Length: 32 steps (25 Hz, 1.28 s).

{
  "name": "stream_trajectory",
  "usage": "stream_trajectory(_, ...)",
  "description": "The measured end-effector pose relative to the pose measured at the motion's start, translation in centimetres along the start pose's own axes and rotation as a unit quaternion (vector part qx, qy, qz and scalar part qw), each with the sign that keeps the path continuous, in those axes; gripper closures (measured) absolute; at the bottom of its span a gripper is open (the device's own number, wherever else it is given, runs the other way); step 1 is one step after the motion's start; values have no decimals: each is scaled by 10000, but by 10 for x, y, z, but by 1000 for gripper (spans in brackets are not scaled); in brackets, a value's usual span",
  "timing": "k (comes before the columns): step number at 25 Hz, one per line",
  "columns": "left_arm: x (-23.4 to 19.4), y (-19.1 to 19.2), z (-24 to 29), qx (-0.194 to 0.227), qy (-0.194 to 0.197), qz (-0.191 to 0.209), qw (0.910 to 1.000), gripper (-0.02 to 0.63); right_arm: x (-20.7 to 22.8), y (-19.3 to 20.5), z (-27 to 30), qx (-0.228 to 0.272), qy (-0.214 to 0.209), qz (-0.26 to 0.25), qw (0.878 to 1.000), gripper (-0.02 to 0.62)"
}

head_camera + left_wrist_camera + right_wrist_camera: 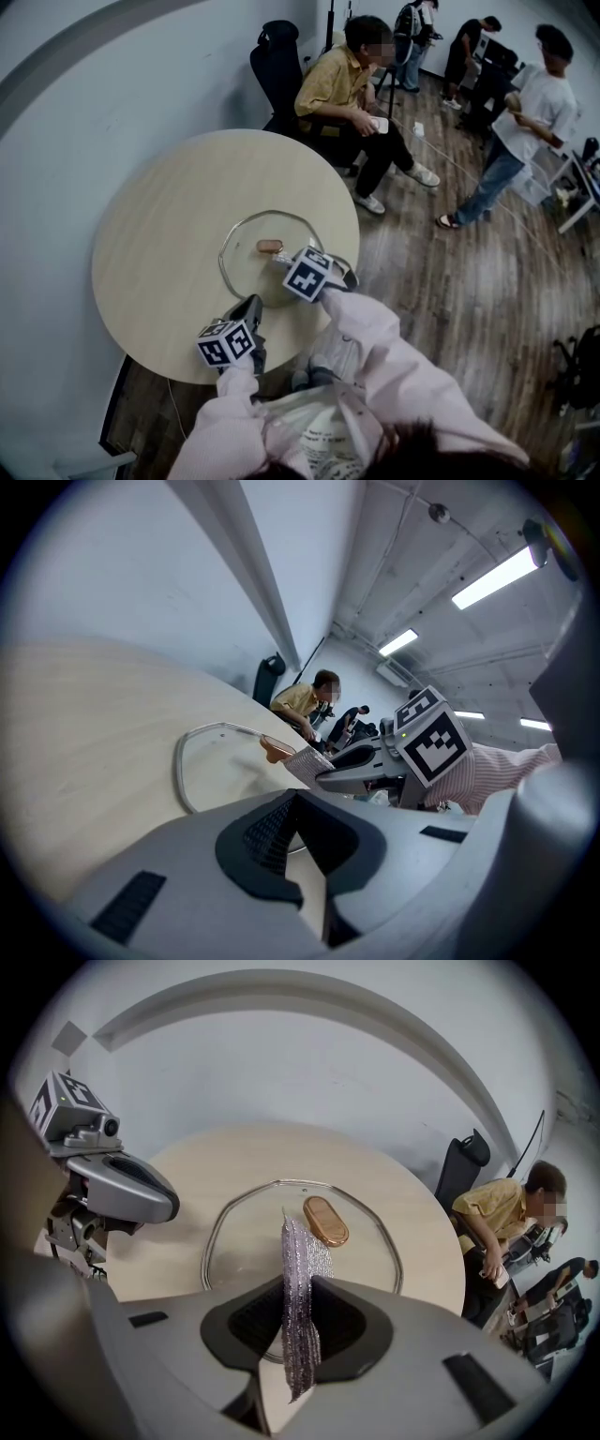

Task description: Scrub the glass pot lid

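The glass pot lid [246,274] lies flat on the round wooden table [159,244], its brown knob [269,247] on top. My right gripper [287,263] hovers over the lid's near right part, shut on a silvery mesh scrub pad [300,1279] that points down at the glass just in front of the knob [325,1220]. My left gripper [253,310] is at the table's near edge, short of the lid, its jaws closed with nothing in them. In the left gripper view the lid [216,761] lies ahead, with the pad [307,761] at its knob.
A person in a yellow shirt [337,89] sits on a black chair just past the table's far edge. Other people stand at the back right [534,112]. A white wall runs along the left. Wood floor lies to the right.
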<state>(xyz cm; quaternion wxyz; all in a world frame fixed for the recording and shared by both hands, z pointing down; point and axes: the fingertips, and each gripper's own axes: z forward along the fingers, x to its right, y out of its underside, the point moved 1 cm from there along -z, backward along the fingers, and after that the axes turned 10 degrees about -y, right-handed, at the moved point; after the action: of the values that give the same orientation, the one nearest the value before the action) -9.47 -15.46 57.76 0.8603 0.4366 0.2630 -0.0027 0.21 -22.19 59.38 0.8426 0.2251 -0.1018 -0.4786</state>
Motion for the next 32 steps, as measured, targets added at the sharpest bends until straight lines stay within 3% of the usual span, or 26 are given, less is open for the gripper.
stream_trajectory(12,-3,-9,-1,157,-172,-38,9997,607,-14,-7,3,-42,-28,421,9991,508)
stream_trajectory(32,-12,0,-15,229,-333,-175,9990,607,-47,-27,8,46,-208,271,9994,508)
